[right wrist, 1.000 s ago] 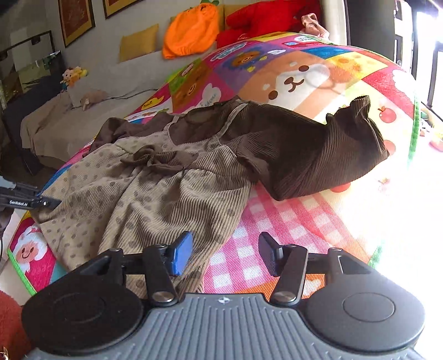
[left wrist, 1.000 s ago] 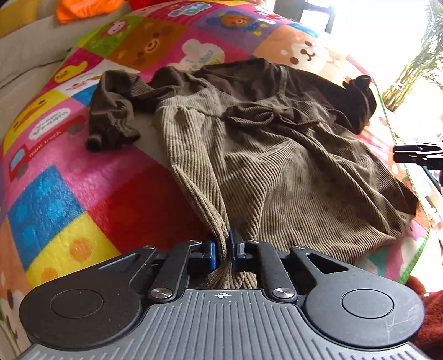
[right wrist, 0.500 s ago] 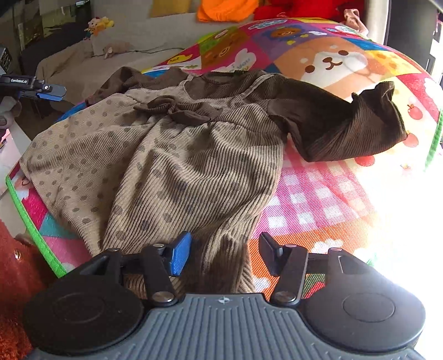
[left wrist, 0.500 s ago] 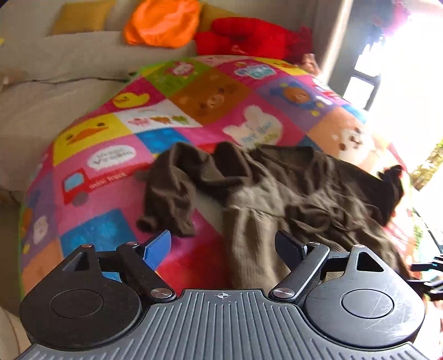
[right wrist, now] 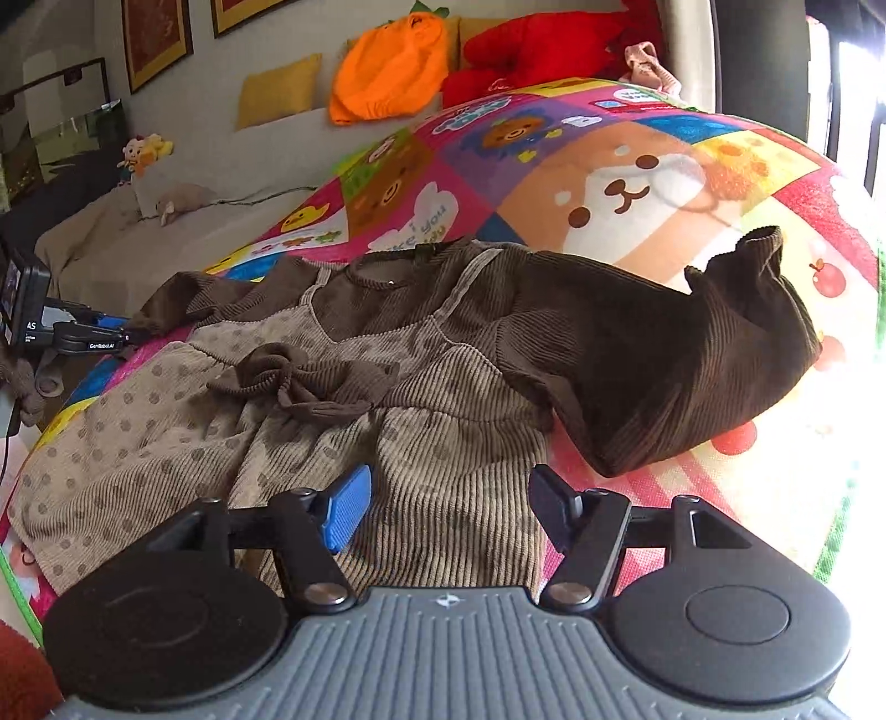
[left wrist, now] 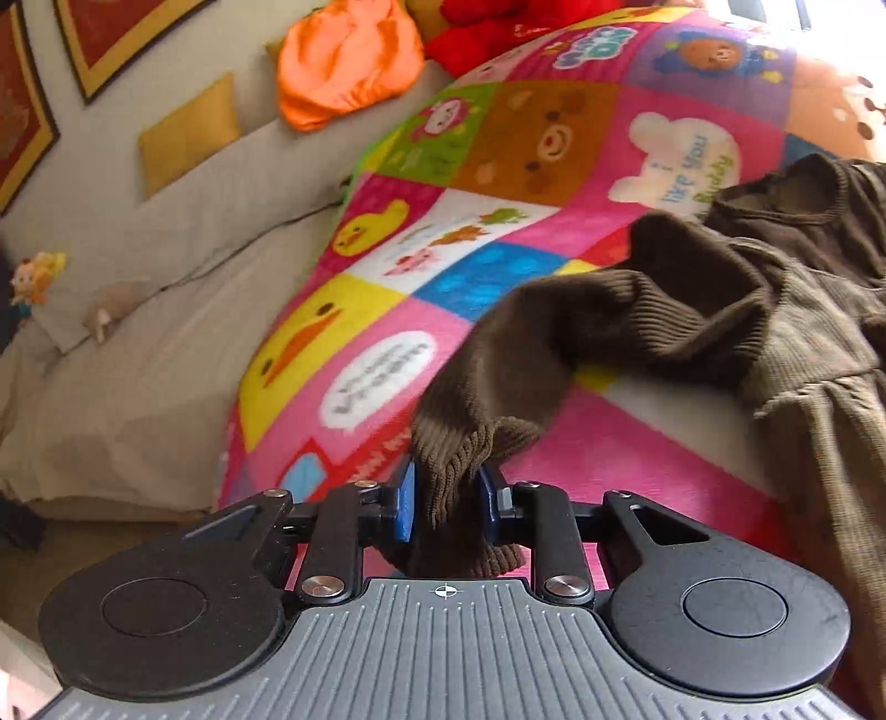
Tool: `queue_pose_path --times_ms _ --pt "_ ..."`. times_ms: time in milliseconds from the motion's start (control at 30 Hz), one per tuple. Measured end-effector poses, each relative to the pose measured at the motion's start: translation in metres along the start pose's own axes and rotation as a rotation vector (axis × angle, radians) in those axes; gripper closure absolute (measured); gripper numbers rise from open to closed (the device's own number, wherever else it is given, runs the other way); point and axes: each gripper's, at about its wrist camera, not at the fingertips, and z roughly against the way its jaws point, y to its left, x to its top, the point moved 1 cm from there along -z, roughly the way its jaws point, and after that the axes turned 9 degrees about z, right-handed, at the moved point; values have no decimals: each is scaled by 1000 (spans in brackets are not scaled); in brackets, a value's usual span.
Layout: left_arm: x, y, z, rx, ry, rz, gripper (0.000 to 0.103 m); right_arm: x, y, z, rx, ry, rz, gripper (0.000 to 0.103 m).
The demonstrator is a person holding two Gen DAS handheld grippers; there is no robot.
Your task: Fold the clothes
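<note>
A child's corduroy dress (right wrist: 343,421) lies front-up on the colourful play mat (right wrist: 637,183): beige dotted skirt, dark brown top and sleeves, brown bow at the waist. My left gripper (left wrist: 446,498) is shut on the cuff of the dark brown sleeve (left wrist: 581,343), which is lifted a little off the mat (left wrist: 343,360). From the right wrist view the left gripper (right wrist: 119,331) shows at the far left, at that sleeve's end. My right gripper (right wrist: 448,509) hovers open over the skirt's right side, nothing between its fingers. The other sleeve (right wrist: 692,365) lies spread to the right.
A grey sofa (left wrist: 138,310) runs along the mat's left edge, with yellow cushions (right wrist: 279,88), an orange plush (right wrist: 387,66) and a red plush (right wrist: 542,50) at the back. Small toys (right wrist: 141,152) sit on it. Bright window light washes out the right side.
The left gripper let go of the skirt hem, opened, swung left to the sleeve and has closed on its cuff. The right gripper stayed open and moved forward over the skirt.
</note>
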Motion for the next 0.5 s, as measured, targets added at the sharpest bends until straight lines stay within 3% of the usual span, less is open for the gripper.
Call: queue_pose_path --times_ms 100,200,300,333,367,500 --pt "0 30 -9 76 9 54 72 6 -8 -6 -50 -9 -8 39" --pt "2 54 -10 96 17 173 52 15 -23 -8 -238 -43 6 39" --pt "4 74 3 -46 18 384 29 24 -40 -13 -479 -103 14 39" --pt "5 78 7 -108 21 455 22 27 -45 -19 -522 -107 12 39" --pt "7 78 11 -168 26 512 19 31 -49 -26 -551 -104 12 39" --pt "12 51 23 -342 34 590 12 44 -66 -55 -665 -92 13 38"
